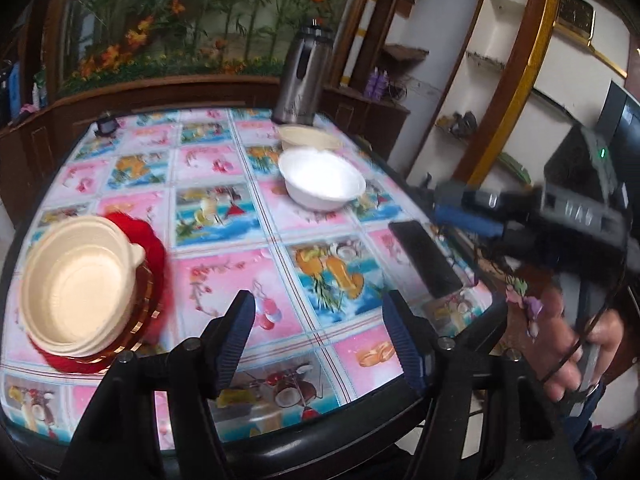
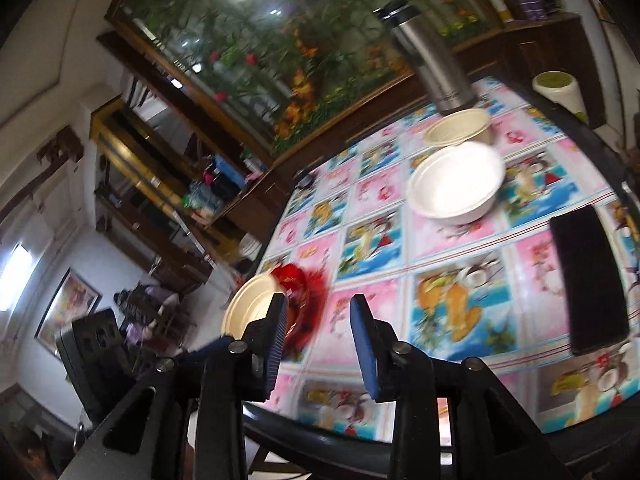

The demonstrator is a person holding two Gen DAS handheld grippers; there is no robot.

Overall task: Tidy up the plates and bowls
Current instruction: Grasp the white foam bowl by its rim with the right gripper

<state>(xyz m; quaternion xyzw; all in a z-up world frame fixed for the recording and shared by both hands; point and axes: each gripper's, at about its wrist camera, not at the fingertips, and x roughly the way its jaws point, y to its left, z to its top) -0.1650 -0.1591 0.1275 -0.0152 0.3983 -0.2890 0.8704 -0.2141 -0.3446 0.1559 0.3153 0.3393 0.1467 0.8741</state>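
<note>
Both claws agape — left claw (image 1: 318, 334), right claw (image 2: 320, 344) — empty.

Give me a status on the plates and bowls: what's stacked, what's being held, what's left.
Done: one cream bowl sits on the red plate at the table's left edge.
In hand: nothing. The left gripper and right gripper are both open and empty above the near edge.
Left: the white bowl and the second cream bowl behind it stand apart from the stack, near the steel flask.

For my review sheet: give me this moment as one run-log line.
left gripper: open, empty | right gripper: open, empty | cream bowl: on red plate | white bowl: alone on table | stacking: unfinished
</note>
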